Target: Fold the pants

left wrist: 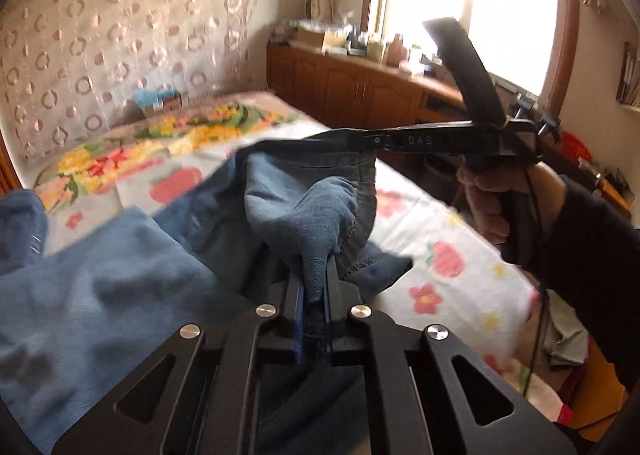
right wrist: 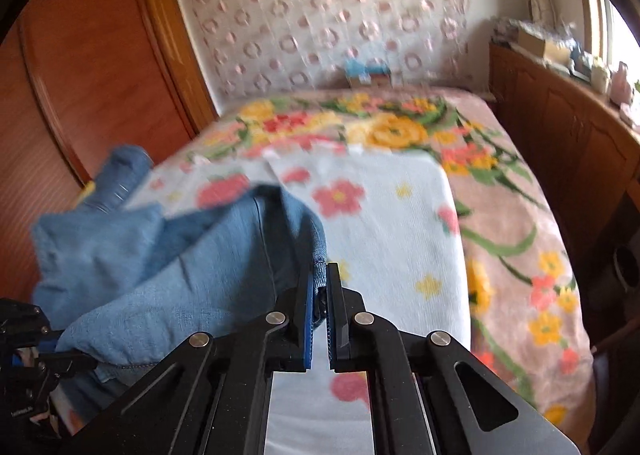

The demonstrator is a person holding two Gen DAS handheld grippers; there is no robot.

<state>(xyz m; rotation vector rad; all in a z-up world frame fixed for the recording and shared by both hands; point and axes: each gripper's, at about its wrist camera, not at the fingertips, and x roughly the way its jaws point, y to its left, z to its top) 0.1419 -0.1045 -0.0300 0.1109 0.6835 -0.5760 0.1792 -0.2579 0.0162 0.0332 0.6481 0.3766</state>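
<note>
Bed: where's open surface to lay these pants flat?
Free: the white flowered sheet right of the pants, up to the floral blanket. Crowded: the near left, where denim bunches between both gripper pinches.

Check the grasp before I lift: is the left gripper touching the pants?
Touching. The left wrist view shows the left gripper shut on a bunch of the blue pants, cloth pinched between both fingers.

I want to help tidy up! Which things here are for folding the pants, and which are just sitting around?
For the job:
blue pants
left gripper, pinching them
right gripper, pinching them
flowery bed cover underneath

Just sitting around:
wooden cabinet
boxes on the cabinet top
dotted curtain
</note>
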